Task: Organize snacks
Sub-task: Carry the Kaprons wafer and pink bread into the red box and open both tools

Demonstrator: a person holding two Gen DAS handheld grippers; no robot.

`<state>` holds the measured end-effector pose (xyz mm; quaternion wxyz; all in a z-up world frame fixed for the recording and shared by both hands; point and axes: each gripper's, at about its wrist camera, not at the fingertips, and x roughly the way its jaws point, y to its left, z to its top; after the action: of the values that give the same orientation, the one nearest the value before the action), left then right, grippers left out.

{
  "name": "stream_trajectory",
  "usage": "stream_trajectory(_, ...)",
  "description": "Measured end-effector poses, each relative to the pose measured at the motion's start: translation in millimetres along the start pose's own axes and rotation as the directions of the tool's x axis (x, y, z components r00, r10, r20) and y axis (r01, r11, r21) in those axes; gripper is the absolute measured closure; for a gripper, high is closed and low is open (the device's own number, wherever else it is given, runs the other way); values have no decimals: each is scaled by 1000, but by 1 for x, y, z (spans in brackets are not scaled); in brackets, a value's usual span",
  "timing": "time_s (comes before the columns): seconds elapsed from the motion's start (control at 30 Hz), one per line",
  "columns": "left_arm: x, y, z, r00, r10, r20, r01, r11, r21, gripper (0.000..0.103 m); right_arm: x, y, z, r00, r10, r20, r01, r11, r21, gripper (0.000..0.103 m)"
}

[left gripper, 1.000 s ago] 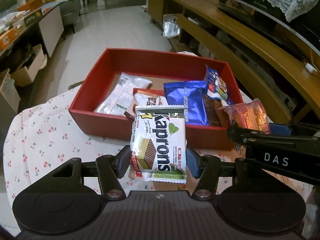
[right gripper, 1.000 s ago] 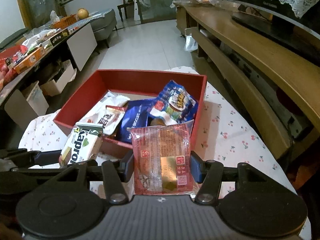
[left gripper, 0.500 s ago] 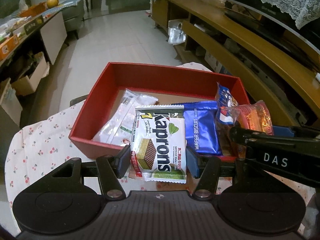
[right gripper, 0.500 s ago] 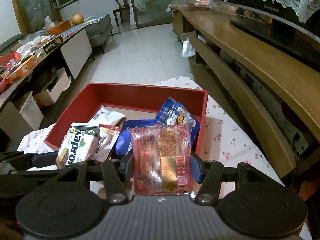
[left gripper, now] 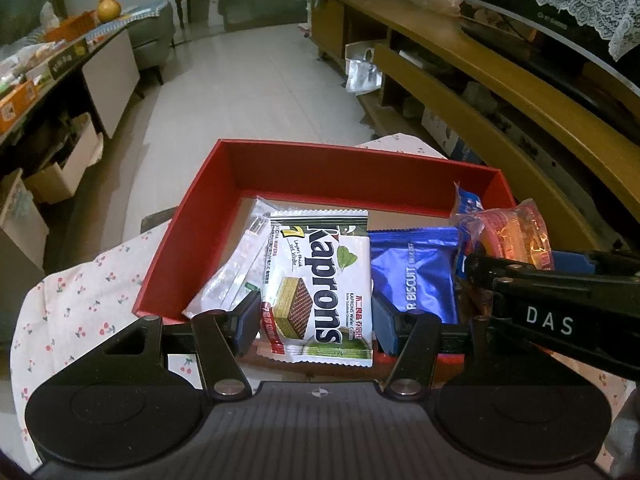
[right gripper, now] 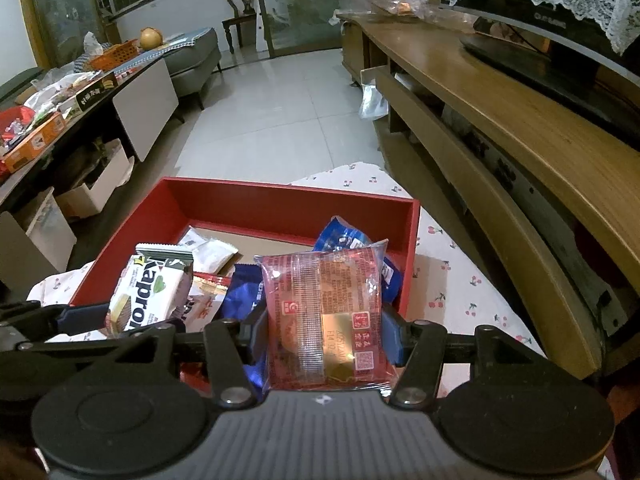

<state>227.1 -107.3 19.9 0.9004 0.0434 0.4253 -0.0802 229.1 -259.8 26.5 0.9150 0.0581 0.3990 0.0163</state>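
A: What was each tool holding when you looked?

B: The left gripper was clenched on a white and green Kaprons wafer packet, with a blue pad pressed against each long edge. The right gripper was clenched the same way on a red translucent pastry packet with a gold label. Neither set of jaws had released.

A: Where did those two packets sit relative to the container?

B: Both were held over the near side of the shallow red rectangular cardboard box. The wafer packet stood upright in the grip, printed face toward the left camera. In the right camera it appeared at the left, just beside the pastry packet, so the two grippers were side by side.

A: What was inside the box?

B: A shiny blue foil biscuit packet lay near the middle. A clear and white plastic packet lay toward the left wall. A blue printed snack bag leaned against the right wall. A small red and white wrapped bar was partly hidden behind the left gripper. The far part of the brown box floor was bare.

A: And what did the box stand on?

B: A white tablecloth printed with small red cherries. A long wooden cabinet ran along the right, well apart from the box.
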Motion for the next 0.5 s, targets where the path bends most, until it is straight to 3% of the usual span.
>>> stream_trajectory(0.43, 20, 1, 7, 1000, 22, -18, -22, 1000, -17, 39, 23, 3, 8, 1000, -14, 9, 14, 1000, -24, 42)
stream_trajectory(0.5, 23, -2, 6, 1000, -11, -28, 11, 1000, -10, 38, 25, 4, 10, 1000, 7, 14, -6, 1000, -19, 42)
